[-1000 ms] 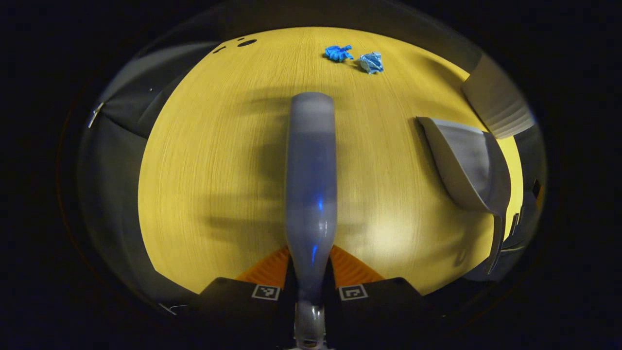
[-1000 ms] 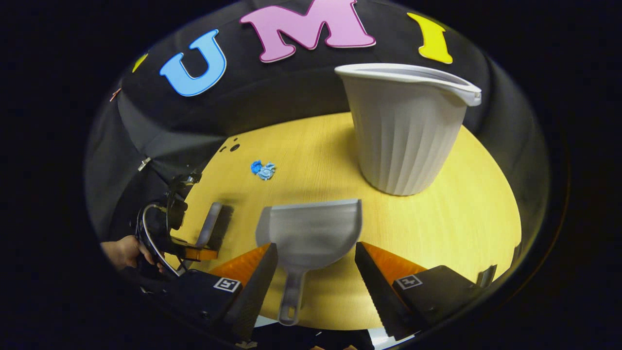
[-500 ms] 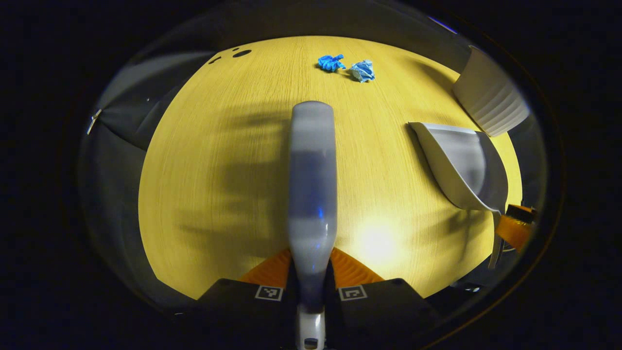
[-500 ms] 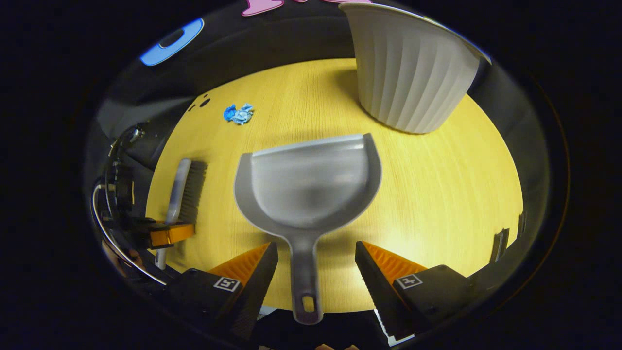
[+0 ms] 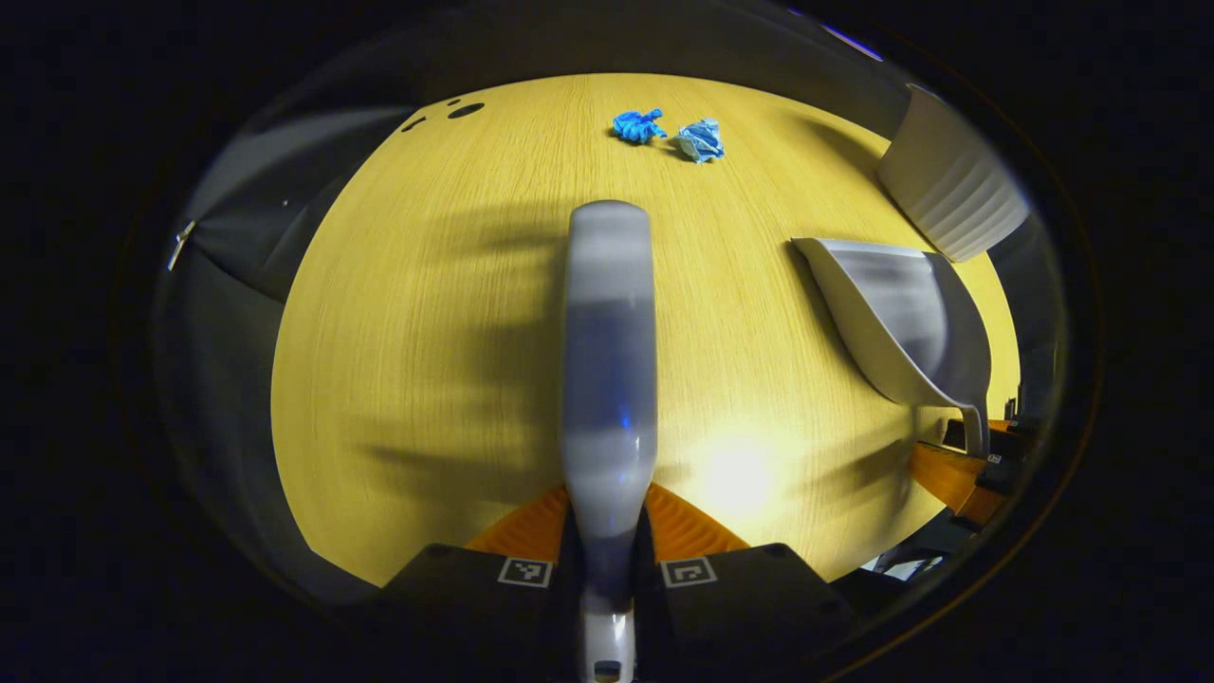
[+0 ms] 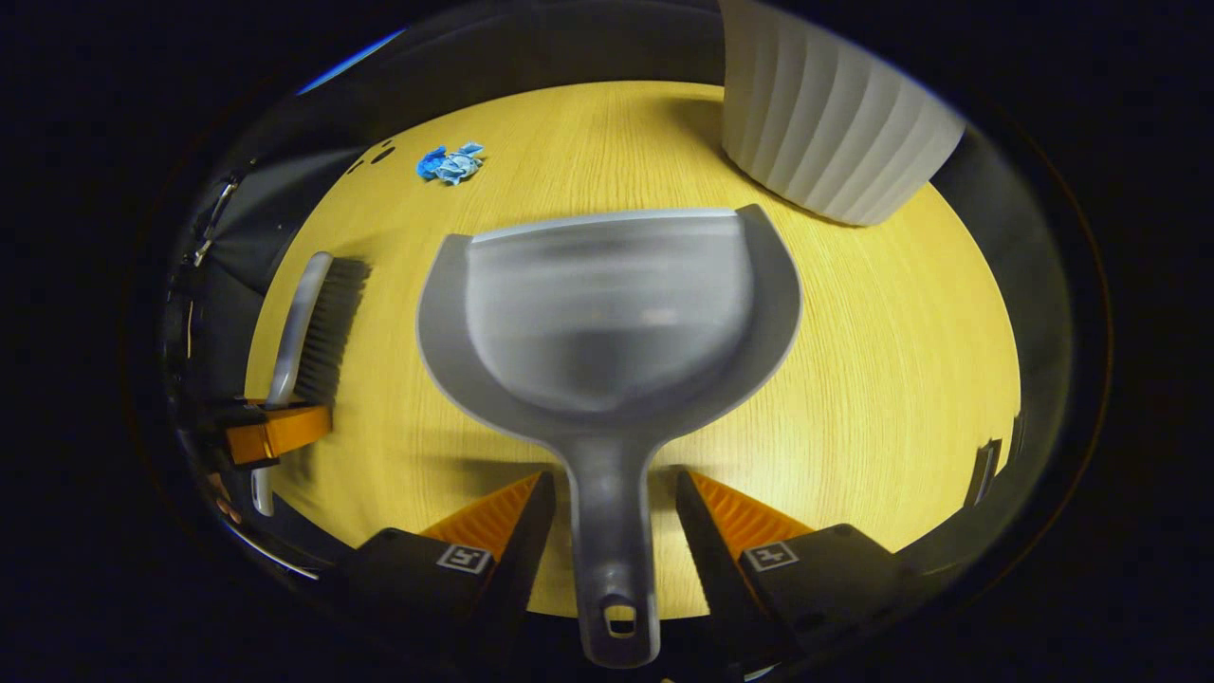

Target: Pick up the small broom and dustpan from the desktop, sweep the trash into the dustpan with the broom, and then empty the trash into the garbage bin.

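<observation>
Between the orange ribbed fingers of the left gripper (image 5: 607, 517), at 6 o'clock in the left gripper view, the slim neck of the small broom (image 5: 609, 360) is pinched from both sides. Its smooth grey plastic back is seen running straight up to a rounded end near the middle of the view; in the right gripper view the same broom (image 6: 308, 323) is seen edge-on at 9 o'clock, dark bristles to one side, with the left gripper (image 6: 270, 432) clamped on its handle.

At 6 o'clock in the right gripper view, the right gripper (image 6: 607, 517) is held low over the desktop (image 6: 901, 360), its jaws drawn close beside the flat handle of the dustpan (image 6: 607, 313) with a thin gap showing on each side. The dustpan is a matte grey plastic scoop, rounded at the heel and straight at the lip, with a slotted hang-hole at the handle's end. In the left gripper view the dustpan (image 5: 901, 323) is seen at 3 o'clock.

Compared with half a second ago, the fingers have been brought inward around the handle, and the pan is seen larger and nearer.

Two crumpled blue scraps of trash (image 5: 669, 138) are lying at 12 o'clock on the yellow wood-grain desktop, well apart from the broom. The ribbed white garbage bin (image 6: 835, 123) is standing at 1 o'clock, beyond the dustpan's lip.
</observation>
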A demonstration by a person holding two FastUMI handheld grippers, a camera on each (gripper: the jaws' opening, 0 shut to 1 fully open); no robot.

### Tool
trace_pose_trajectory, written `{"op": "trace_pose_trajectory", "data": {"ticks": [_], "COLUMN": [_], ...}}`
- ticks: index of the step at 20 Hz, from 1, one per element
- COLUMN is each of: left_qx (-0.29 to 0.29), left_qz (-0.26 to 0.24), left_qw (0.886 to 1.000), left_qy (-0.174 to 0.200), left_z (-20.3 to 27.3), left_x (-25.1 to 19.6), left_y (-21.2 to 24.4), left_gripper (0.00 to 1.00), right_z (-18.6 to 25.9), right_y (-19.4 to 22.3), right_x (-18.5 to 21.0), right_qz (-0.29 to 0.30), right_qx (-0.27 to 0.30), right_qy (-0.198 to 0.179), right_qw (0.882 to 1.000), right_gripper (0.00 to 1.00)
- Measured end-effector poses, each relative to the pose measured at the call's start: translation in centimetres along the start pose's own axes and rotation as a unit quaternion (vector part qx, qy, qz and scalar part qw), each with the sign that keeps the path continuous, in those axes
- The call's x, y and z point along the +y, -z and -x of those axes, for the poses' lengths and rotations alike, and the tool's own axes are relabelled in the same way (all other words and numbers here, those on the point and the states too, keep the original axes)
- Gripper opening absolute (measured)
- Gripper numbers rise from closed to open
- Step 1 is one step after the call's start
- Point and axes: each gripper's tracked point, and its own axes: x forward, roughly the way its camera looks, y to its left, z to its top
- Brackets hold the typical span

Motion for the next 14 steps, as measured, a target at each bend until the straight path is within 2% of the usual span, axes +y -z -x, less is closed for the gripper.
{"op": "trace_pose_trajectory", "data": {"ticks": [1,2,4,5,6,8,9,10,11,14], "left_qx": [0.000,0.000,0.000,0.001,0.002,0.002,0.001,-0.002,-0.004,0.001], "left_qz": [0.000,0.000,-0.002,-0.002,-0.001,0.001,0.005,0.008,0.008,-0.002], "left_qw": [1.000,1.000,1.000,1.000,1.000,1.000,1.000,1.000,1.000,1.000], "left_qy": [0.000,-0.001,-0.002,-0.003,-0.004,-0.006,-0.006,-0.003,-0.001,-0.005], "left_z": [0.0,0.0,0.0,0.0,0.0,0.0,0.0,0.0,-0.1,-0.2], "left_x": [0.0,0.0,0.0,0.0,0.0,0.0,0.0,0.0,0.1,1.3], "left_y": [0.0,0.0,0.0,0.1,0.0,0.0,0.0,0.0,0.0,0.0], "left_gripper": [0.28,0.27,0.27,0.27,0.27,0.27,0.27,0.27,0.27,0.27], "right_z": [-0.1,-0.3,-0.4,-0.5,-0.5,-0.4,-0.4,-0.4,-0.2,0.3], "right_y": [-0.1,-0.1,-0.4,-0.4,-0.2,-0.4,-0.4,-0.6,-0.8,-2.3], "right_x": [-0.1,-0.1,-0.1,-0.1,0.0,-0.1,-0.1,-0.3,-0.6,-1.4], "right_qz": [-0.002,-0.003,0.005,0.014,0.023,0.026,0.025,0.027,0.036,0.070], "right_qx": [0.000,0.000,0.000,0.002,0.004,0.014,0.018,0.019,0.019,0.007], "right_qy": [0.001,-0.001,-0.002,-0.002,-0.004,-0.008,-0.014,-0.017,-0.019,-0.023], "right_qw": [1.000,1.000,1.000,1.000,1.000,1.000,0.999,0.999,0.999,0.997], "right_gripper": [0.74,0.58,0.48,0.53,0.42,0.40,0.47,0.47,0.38,0.38]}}
